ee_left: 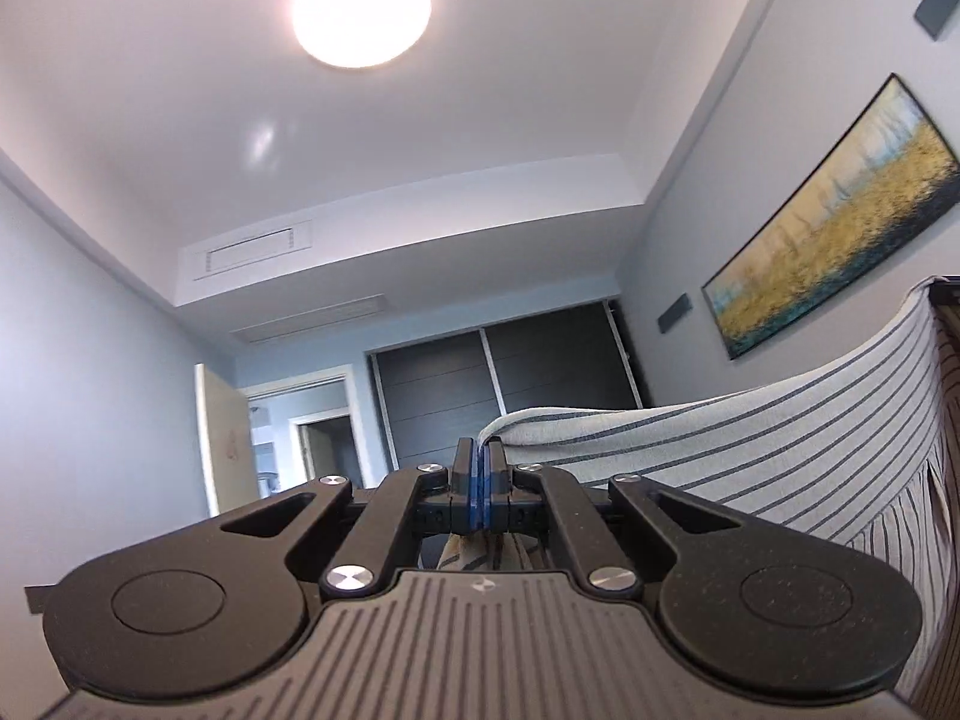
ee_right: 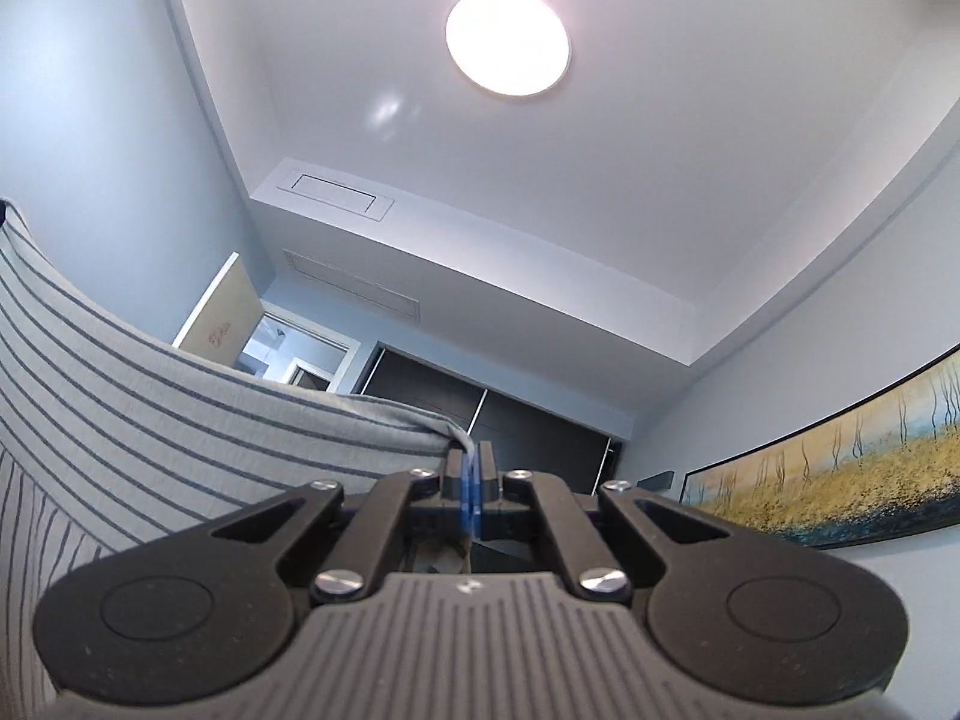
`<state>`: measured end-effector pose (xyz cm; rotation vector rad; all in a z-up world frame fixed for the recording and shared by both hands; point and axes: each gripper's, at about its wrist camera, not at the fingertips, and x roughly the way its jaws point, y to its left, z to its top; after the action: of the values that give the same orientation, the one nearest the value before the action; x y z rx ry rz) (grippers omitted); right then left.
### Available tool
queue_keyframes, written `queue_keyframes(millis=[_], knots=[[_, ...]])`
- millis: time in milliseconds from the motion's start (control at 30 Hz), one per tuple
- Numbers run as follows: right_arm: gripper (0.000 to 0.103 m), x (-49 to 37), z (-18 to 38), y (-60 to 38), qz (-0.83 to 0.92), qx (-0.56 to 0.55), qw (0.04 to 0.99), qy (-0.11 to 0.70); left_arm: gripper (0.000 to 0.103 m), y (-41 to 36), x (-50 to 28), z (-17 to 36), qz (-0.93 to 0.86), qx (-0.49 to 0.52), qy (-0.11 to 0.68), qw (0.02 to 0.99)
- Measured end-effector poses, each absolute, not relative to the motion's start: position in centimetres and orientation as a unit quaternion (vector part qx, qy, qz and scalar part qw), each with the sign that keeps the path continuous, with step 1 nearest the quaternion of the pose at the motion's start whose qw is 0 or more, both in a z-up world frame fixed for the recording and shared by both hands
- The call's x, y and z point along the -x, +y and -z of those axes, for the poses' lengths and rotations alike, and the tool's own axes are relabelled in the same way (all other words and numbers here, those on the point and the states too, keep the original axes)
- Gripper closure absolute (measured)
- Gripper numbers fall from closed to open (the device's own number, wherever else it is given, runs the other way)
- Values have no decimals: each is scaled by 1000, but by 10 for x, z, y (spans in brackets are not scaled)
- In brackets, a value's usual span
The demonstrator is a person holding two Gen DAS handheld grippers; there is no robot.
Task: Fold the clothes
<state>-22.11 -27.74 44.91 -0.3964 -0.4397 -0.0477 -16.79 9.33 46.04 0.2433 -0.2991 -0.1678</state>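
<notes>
Both tongs point up toward the ceiling. Left tongs (ee_left: 480,462) pinch one corner of the striped garment (ee_left: 780,420), right tongs (ee_right: 470,468) pinch another; the cloth hangs stretched between them, below the round ceiling lamp (ee_left: 362,6).

Whatever surface lies beneath is hidden from us, since both views tilt up toward the ceiling. The only carriers we see are the left tool (ee_left: 480,468) and the right tool (ee_right: 471,474), each clamped on an upper corner of the striped garment (ee_left: 750,438), which hangs between them. Under the left tool we glimpse a yellow-and-blue patch (ee_left: 459,555), perhaps that surface.
</notes>
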Motion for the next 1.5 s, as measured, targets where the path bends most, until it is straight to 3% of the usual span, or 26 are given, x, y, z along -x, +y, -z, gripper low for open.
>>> queue_keyframes(millis=[267, 533, 1133, 1500], knots=[[101, 224, -436, -289, 2, 192, 960, -202, 103, 80, 163, -455, 109, -144, -129, 975], [101, 167, -392, -287, -10, 208, 969, -136, 103, 74, 102, -418, 109, -155, -50, 981], [101, -76, -254, -280, -18, 210, 974, 77, 103, 62, -150, -263, 93, -167, 162, 968], [101, -288, -114, -286, -3, 205, 950, 236, 103, 45, -337, -93, 82, -176, 299, 934]])
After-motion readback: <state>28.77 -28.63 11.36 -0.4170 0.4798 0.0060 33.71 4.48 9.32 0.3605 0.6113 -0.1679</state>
